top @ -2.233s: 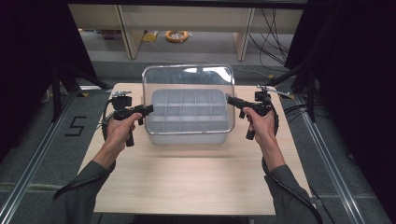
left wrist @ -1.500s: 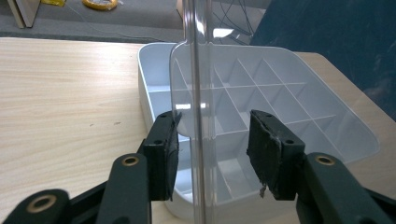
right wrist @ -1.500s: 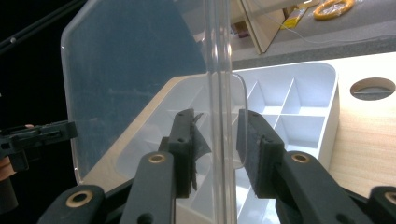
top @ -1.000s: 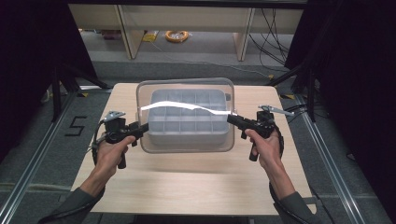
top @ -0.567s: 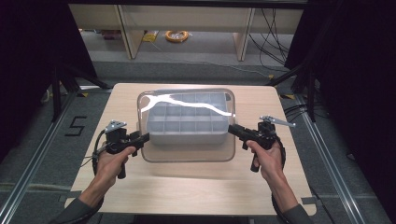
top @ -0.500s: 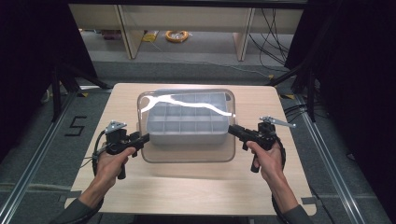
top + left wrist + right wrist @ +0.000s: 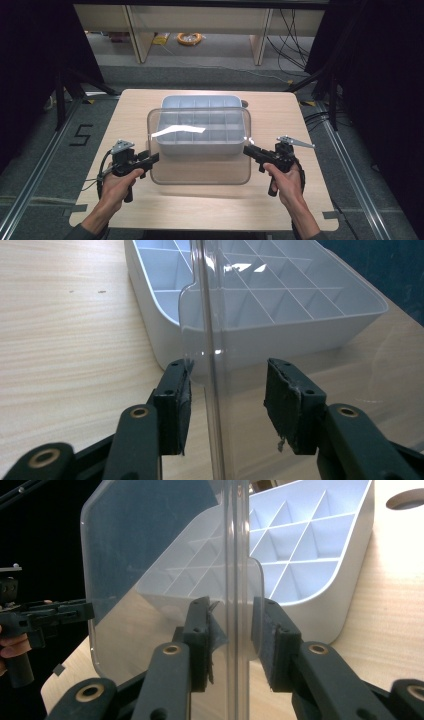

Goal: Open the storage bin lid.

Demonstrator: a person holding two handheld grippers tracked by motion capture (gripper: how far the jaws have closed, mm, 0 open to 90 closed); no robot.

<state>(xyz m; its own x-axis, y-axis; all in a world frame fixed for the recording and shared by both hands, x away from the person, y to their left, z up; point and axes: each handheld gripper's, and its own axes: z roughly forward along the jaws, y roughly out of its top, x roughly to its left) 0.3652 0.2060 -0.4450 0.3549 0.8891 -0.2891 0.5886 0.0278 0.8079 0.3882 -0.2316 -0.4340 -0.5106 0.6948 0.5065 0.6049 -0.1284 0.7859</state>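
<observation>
Light wood table [image 7: 200,210] on a grey floor, dark curtains both sides, shelf legs and a coil of orange cable [image 7: 189,38] at the back. Left to right: the left gripper [image 7: 153,159] sits at the near-left edge of the clear lid [image 7: 200,170], jaws round the lid's rim; in the left gripper view the rim runs betw. the pads w/ a visible gap on one side, so the hold looks loose, though the jaws are about as closed as they get, prob. clamped on the rim. Mid-table, the grey divided tray [image 7: 200,135] rests flat, the lid tilted over its near half, near edge low over the table. The right gripper [image 7: 248,151] pinches the lid's right edge, pads tight on the rim in the right gripper view. Vs. approx. 2 s ago: the lid stood almost upright over the tray, hands farther up the table; both hands have since come nearer and lower, the lid laid much flatter, tray unmoved.
</observation>
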